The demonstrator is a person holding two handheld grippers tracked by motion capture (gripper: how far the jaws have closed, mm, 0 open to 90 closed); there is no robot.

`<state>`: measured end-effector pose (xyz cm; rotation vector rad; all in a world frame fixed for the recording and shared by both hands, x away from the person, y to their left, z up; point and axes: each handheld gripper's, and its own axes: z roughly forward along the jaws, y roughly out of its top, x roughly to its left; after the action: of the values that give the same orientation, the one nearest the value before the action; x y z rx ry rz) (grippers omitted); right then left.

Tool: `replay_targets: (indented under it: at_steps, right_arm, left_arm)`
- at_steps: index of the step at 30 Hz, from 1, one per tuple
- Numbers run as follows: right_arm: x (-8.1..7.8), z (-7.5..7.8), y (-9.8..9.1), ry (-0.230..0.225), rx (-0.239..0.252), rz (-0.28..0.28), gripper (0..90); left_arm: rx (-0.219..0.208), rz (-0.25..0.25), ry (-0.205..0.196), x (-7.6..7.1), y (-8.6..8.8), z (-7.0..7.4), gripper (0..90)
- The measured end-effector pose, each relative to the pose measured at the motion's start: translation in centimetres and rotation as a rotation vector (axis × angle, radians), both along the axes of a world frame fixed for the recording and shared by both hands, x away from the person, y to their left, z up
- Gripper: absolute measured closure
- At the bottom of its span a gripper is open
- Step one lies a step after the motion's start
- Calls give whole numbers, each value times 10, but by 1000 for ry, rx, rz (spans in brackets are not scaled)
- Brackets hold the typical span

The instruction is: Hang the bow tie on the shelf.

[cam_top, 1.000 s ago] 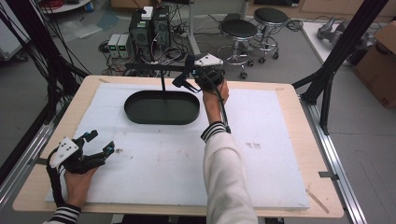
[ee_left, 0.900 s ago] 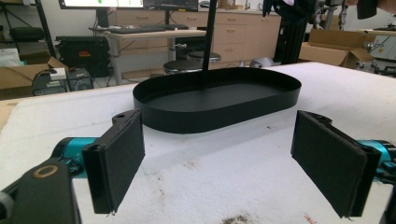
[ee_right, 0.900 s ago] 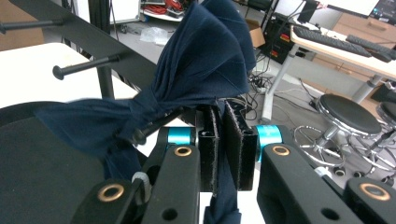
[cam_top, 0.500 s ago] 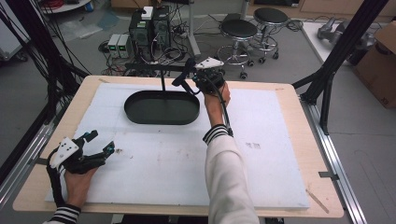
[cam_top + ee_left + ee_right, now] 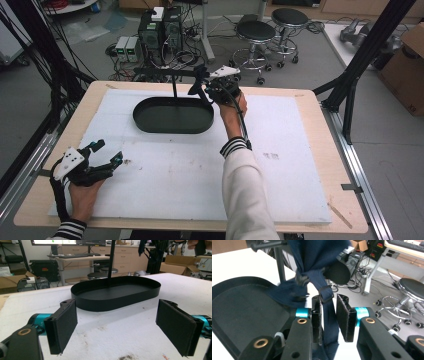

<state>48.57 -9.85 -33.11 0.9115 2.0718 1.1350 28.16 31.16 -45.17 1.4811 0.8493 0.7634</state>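
1. Hanging from the stand's crossbar (image 5: 165, 75), the navy cloth (image 5: 322, 262) drops lengthwise between the right gripper (image 5: 332, 315) jaws, part-closed around its strap.
2. Left gripper (image 5: 117, 327) rests released, well short of the black tray (image 5: 172, 116).

Dark blue strap (image 5: 329, 307) with a black slider hangs from the black rack bar (image 5: 165, 73), above the empty black oval tray (image 5: 173, 116) on the white counter (image 5: 300, 150).

Left claw (image 5: 116, 327) jaws wide apart, low over white tabletop (image 5: 120, 340); black oval tray (image 5: 115, 293) beyond; thin black post (image 5: 111, 262) rising from tray
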Motion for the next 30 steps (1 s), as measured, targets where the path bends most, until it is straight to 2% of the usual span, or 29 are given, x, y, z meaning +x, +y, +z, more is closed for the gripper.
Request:
replay_targets:
  at_steps: [2, 5, 10, 13, 18, 19, 20, 22, 25, 26, 27, 28, 29, 30]
  right_arm:
    - [-1, -6, -4, 21, -9, 6, 692]
    - [-1, -7, -6, 48, -2, 9, 671]
    - [-5, -3, -8, 43, 14, 23, 635]
    - [-7, 0, -9, 57, 24, 38, 593]
    - [-17, 11, -17, 85, 83, 59, 501]
    - [-22, 16, -23, 79, 110, 69, 455]
    - [-22, 16, -23, 79, 110, 69, 455]
    - [-28, 22, -28, 85, 148, 77, 406]
    - [-39, 31, -37, 109, 177, 101, 340]
    - [-44, 33, -40, 106, 179, 110, 317]
    - [-50, 35, -43, 68, 181, 111, 297]
    - [-61, 35, -46, 11, 178, 98, 298]
    - [-69, 35, -50, -29, 158, 87, 296]
    - [-76, 35, -55, -31, 148, 90, 286]
  left_arm:
    - [-1, 0, -2, 0, 0, 0, 177]
    - [-1, 1, -3, 0, -1, 0, 177]
    - [1, 0, -2, 0, 0, 0, 177]
    - [-1, -1, -2, 0, -1, 0, 177]
    - [3, 1, -1, 0, 0, 0, 176]
    - [3, 2, -1, 0, 0, 0, 176]
    - [0, 2, -2, 0, -1, 0, 176]
    - [0, 1, 0, 0, 0, 0, 176]
    - [4, 2, -2, 0, -1, 0, 176]
    - [1, 0, -3, 0, -1, 0, 176]
    - [1, 2, -3, 0, -1, 0, 176]
    - [5, 1, -3, 0, -1, 0, 176]
    - [3, 0, -2, 0, -1, 0, 176]
    - [2, 1, -1, 0, -1, 0, 176]
